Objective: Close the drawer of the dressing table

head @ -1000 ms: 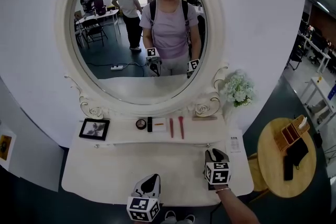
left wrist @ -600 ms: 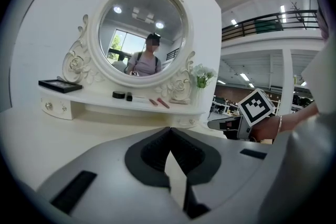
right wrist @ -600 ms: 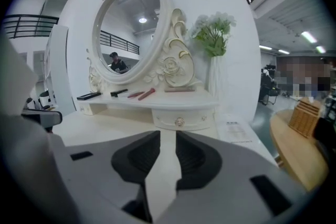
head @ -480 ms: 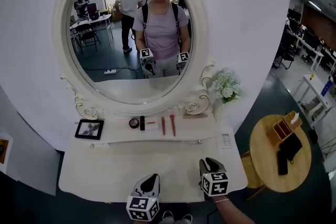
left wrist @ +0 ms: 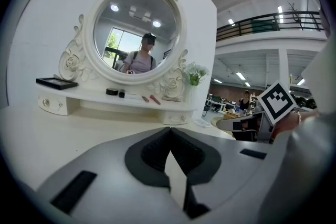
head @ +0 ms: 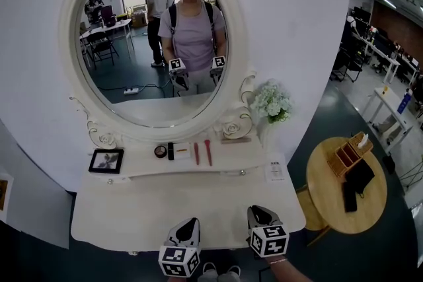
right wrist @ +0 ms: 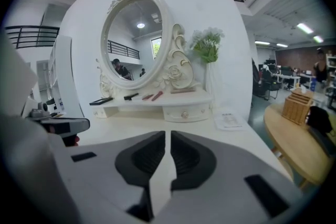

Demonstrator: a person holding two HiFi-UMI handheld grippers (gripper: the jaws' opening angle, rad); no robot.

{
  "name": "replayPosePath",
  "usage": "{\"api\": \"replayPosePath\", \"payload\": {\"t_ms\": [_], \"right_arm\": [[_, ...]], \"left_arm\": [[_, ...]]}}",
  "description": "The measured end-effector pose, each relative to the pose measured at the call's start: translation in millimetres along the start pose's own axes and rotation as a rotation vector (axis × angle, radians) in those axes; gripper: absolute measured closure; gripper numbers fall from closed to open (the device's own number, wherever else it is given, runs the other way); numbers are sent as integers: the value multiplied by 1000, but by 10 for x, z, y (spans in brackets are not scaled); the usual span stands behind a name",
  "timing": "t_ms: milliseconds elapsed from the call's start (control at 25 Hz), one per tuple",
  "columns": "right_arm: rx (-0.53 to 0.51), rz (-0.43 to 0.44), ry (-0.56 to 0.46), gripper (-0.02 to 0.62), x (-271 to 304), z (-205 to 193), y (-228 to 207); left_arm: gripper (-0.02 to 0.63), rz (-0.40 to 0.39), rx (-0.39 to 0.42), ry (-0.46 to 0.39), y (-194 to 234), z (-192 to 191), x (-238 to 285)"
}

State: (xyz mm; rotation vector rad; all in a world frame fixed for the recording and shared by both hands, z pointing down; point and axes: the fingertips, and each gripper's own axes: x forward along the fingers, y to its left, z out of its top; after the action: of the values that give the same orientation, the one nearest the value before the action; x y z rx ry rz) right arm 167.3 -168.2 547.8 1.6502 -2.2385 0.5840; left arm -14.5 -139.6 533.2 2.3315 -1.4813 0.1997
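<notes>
Both grippers hover empty over the front edge of the dressing table [head: 125, 214]. The left gripper [left wrist: 169, 132] has its jaws together; the right gripper [right wrist: 168, 136] is closing on nothing. The small drawer [right wrist: 185, 112] under the table's back shelf [head: 137, 160] looks flush, so withdraw level and touch nothing.

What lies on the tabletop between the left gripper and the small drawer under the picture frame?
Nothing: between the left gripper and the small drawer the tabletop is bare, as the left gripper view shows.

Grey left gripper [head: 192, 222] with black ribbed fingers [left wrist: 152, 150], white black-marked cube [head: 178, 262] (wearer reflected: lilac T-shirt [head: 192, 36], black shoulder straps [head: 174, 15]).
</notes>
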Motion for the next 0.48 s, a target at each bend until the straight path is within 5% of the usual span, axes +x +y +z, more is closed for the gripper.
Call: {"api": "replayPosePath", "payload": {"t_ms": [480], "right_arm": [[36,-3,-24,592,-423,-142,42]], "left_arm": [[604,-28,16,1,-198,-21,-15]]}}
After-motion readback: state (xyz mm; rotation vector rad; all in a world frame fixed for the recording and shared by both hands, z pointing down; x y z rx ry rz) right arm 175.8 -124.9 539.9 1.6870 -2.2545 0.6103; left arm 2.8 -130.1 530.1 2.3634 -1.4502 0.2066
